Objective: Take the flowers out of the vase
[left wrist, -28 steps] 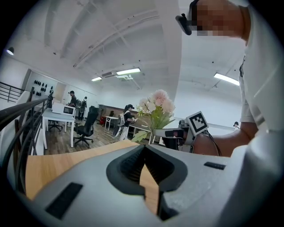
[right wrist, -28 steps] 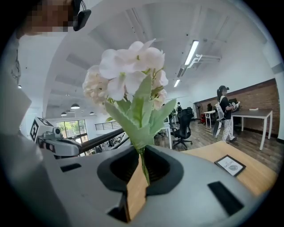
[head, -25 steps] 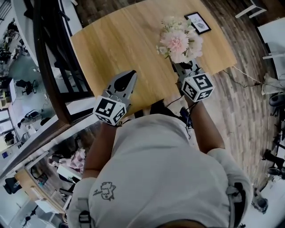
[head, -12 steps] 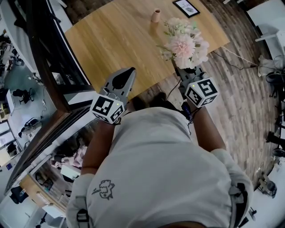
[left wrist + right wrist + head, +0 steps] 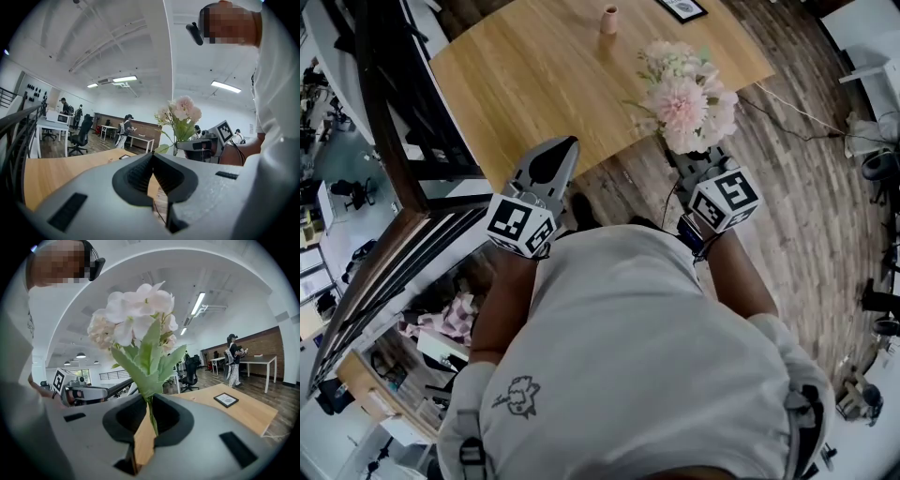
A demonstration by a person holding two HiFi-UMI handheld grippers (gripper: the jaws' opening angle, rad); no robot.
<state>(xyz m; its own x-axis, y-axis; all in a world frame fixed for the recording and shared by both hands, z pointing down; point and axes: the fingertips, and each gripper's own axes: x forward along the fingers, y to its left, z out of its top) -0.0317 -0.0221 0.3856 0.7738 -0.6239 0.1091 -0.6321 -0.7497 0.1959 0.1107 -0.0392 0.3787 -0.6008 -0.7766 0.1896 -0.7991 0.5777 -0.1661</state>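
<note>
At the near edge of the table (image 5: 534, 84), the flowers (image 5: 684, 94) were held well apart from the vase (image 5: 608, 19), which was left standing upright far across the tabletop. The right tool (image 5: 151, 416) was clamped narrowly on the thin green stem (image 5: 153, 423). The left tool (image 5: 152, 157) was closed, with nothing in it. To finish well, the grip would best be kept firm and the bunch upright until it was laid down gently. Pale pink and white blooms were seen above serrated green leaves, and they were judged to be artificial.
</note>
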